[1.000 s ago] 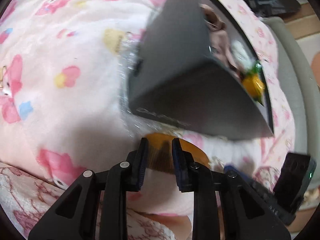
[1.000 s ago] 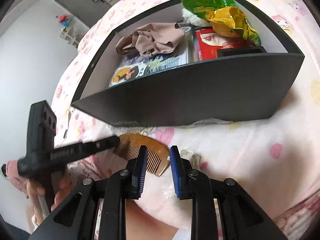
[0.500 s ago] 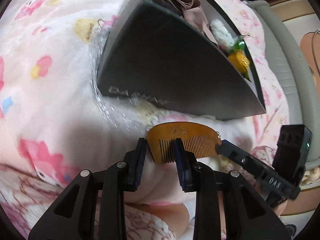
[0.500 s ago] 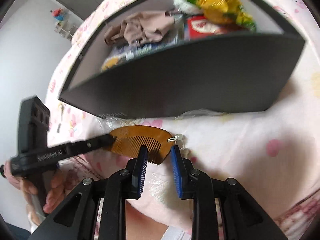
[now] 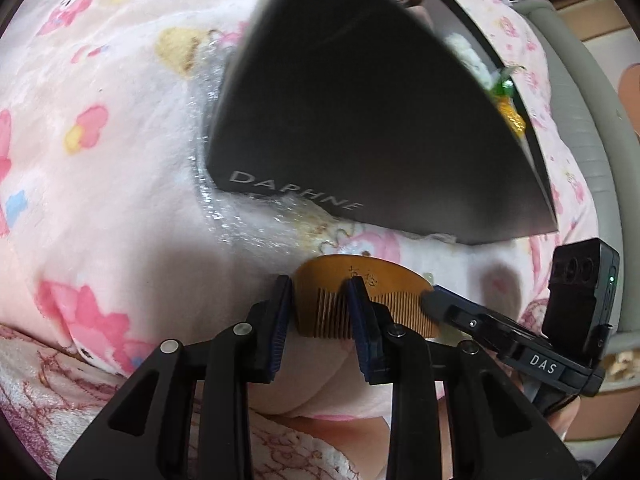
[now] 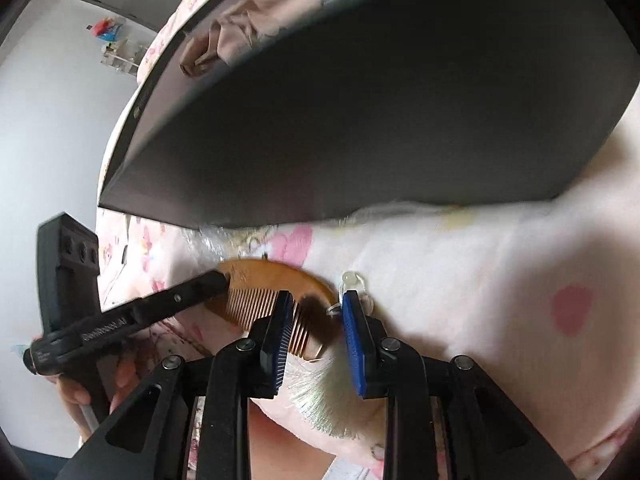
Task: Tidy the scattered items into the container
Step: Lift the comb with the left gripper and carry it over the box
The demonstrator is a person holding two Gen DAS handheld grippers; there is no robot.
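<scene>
We bracket the wooden comb [image 5: 362, 296] with both grippers

It lies on the blanket [image 5: 120, 184] before the black box [image 5: 360, 120]; left gripper [image 5: 320, 308] and right gripper [image 6: 314, 320] stand narrowly apart, empty. Its tassel [image 6: 320, 396] could snag us.

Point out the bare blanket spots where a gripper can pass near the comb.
Free: blanket right of the right gripper, below the black box; blanket left of the box in the left wrist view. Crowded: the strip between box and comb, where both the right and left gripper meet.
</scene>
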